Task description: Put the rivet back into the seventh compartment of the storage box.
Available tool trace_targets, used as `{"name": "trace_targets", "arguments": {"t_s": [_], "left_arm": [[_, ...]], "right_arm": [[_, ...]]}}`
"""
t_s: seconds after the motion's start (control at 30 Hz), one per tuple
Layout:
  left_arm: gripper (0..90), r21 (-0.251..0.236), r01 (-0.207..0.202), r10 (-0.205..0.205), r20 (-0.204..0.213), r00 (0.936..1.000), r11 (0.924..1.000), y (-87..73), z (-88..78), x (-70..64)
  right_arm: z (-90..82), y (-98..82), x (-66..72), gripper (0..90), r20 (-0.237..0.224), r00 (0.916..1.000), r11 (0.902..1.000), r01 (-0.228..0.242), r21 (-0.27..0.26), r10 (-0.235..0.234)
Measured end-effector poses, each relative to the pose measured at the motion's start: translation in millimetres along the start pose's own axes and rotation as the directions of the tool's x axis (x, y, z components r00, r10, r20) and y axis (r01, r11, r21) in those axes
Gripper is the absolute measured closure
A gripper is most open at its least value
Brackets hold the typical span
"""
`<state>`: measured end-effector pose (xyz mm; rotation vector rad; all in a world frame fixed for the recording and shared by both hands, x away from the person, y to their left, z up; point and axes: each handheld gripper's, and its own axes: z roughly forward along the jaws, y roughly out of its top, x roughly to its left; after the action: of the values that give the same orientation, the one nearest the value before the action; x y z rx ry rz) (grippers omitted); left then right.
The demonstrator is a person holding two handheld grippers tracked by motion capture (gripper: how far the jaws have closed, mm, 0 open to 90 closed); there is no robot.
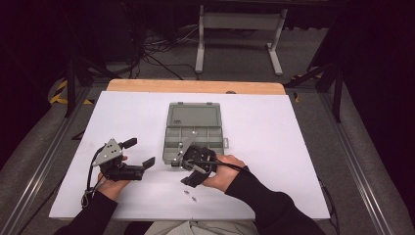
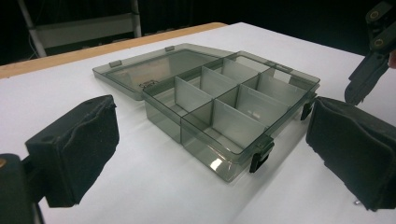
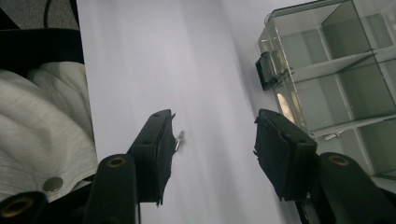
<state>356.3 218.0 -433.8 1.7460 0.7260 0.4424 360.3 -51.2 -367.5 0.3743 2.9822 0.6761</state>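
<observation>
A smoky clear organizer box (image 1: 193, 139) lies open mid-table, its lid (image 1: 192, 115) folded flat behind it. The same divided box (image 2: 229, 112) faces my left gripper (image 2: 212, 126), which is open and stands a short way off. In the high view that left gripper (image 1: 139, 152) rests left of the box. My right gripper (image 1: 182, 172) is at the box's front edge, turned toward the person, and is open with nothing held (image 3: 214, 121). A small screw (image 3: 180, 139) lies on the white surface beside its left jaw. Two small screws (image 1: 190, 195) lie just in front of it.
The white board (image 1: 274, 147) covers the table, with a wooden strip (image 1: 195, 86) along the far edge. A white metal frame (image 1: 240, 34) and cables (image 1: 156, 49) are on the floor behind. The box's black latch (image 3: 267, 70) sticks out at its front.
</observation>
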Motion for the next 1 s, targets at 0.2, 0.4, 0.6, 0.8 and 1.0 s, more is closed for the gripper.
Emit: {"name": "trace_targets", "arguments": {"t_s": [0.2, 0.4, 0.6, 0.8, 1.0], "left_arm": [[3.0, -0.004, 0.000, 0.000, -0.001, 1.0000, 1.0000, -0.1, 0.1, -0.2], [3.1, 0.001, -0.002, 0.002, 0.000, 1.0000, 1.0000, 0.0, -0.1, -0.2], [3.0, -0.002, -0.001, 0.001, -0.002, 1.0000, 1.0000, 0.0, -0.2, -0.3], [3.0, -0.002, -0.001, 0.001, -0.002, 1.0000, 1.0000, 0.0, -0.1, -0.2], [3.0, -0.005, -0.002, 0.002, -0.003, 1.0000, 1.0000, 0.0, -0.2, -0.2]], "right_arm": [[14.1, -3.5, 2.3, 47.0, -0.008, 1.0000, 0.9995, 0.004, 0.030, -0.004], [22.6, -6.4, 4.9, 46.4, -0.008, 1.0000, 0.9991, 0.005, 0.043, -0.005], [31.5, -9.7, 8.1, 46.4, -0.015, 0.9999, 0.9981, 0.002, 0.061, -0.001], [38.0, -10.7, 10.8, 46.5, -0.024, 0.9996, 0.9965, 0.016, 0.082, -0.014], [45.2, -11.3, 13.1, 46.7, -0.037, 0.9991, 0.9946, 0.024, 0.101, -0.020]]}}
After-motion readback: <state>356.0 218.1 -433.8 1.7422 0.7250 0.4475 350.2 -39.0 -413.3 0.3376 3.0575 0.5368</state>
